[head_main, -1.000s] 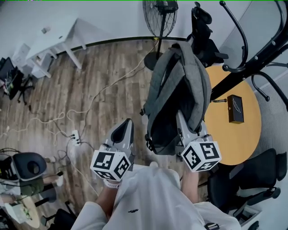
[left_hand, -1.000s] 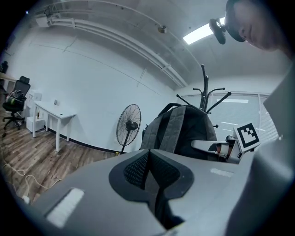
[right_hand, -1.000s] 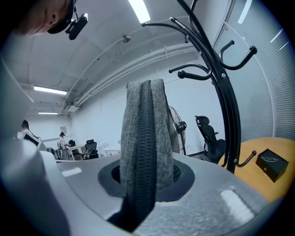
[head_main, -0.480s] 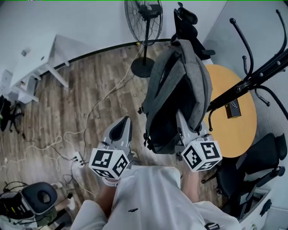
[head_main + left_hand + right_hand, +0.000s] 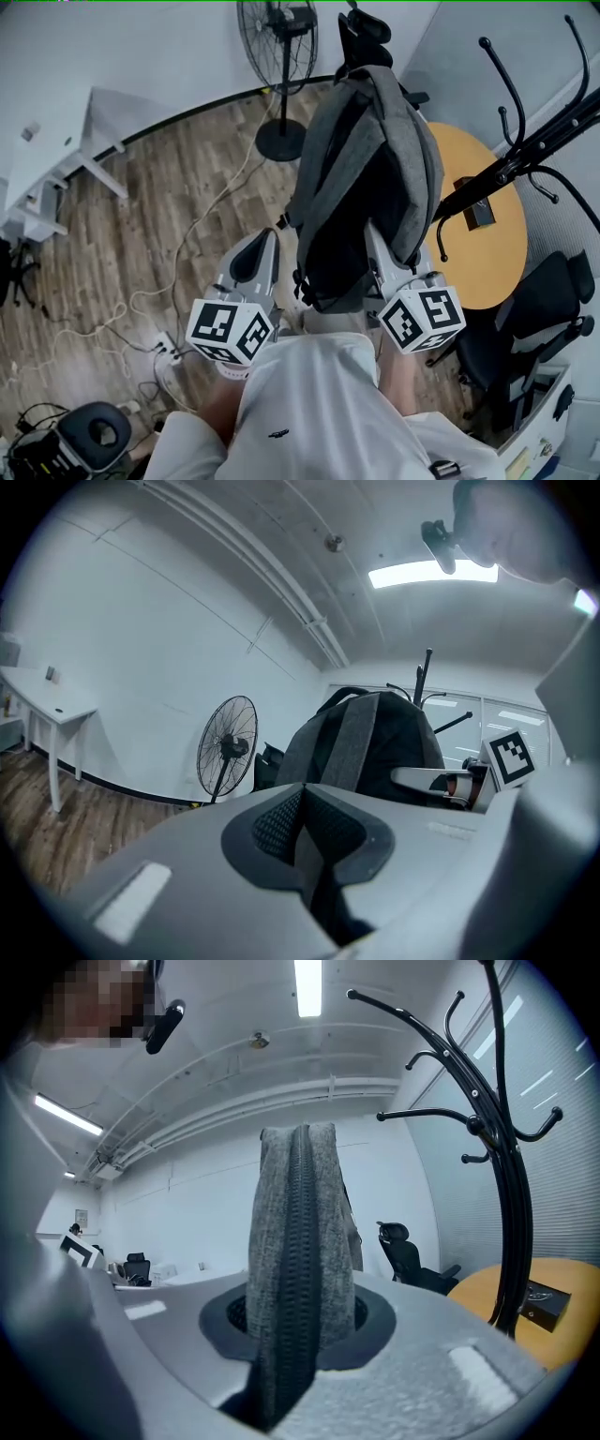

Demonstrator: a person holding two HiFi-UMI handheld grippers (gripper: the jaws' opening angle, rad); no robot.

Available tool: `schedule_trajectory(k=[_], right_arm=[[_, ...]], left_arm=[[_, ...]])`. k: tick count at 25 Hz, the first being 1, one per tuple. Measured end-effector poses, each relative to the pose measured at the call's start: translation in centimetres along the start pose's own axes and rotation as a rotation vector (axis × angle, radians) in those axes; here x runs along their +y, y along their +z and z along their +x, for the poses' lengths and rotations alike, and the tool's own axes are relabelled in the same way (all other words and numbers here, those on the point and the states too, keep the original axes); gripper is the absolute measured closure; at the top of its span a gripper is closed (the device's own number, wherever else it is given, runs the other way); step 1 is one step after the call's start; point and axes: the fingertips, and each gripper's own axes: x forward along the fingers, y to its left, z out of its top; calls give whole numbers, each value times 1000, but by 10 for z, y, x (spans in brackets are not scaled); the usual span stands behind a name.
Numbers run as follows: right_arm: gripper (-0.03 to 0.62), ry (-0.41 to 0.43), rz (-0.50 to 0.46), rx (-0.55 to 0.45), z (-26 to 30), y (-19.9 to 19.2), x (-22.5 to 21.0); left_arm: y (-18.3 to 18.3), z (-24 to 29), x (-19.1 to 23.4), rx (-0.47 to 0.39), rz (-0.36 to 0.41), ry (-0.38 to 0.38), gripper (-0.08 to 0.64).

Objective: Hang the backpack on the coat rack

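Backpack point(image 5: 375, 159) raised slightly | right hand-held gripper point(image 5: 298, 1335) gripping it | coat rack point(image 5: 525, 155) beside

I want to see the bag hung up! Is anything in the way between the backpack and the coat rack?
Nothing visible is. The backpack, clamped in the right gripper, has open air between it and the coat rack hooks at its right. The round table stands lower, by the rack's foot.

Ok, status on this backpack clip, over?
Left gripper shut, empty. Right gripper shut on backpack, held up, not yet hung. Coat rack at right, hooks bare; round table below it.
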Motion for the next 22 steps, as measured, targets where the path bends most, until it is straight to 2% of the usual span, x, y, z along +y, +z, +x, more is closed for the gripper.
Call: schedule_trajectory(k=[14,22], right_arm=[[500,-22,55,-79,18,12,-14],[500,-40,57,-137,25,34,-29]], left_arm=[[18,27,2,-9,54,-40,545],[28,40,-3,-15,71,-64,545]])
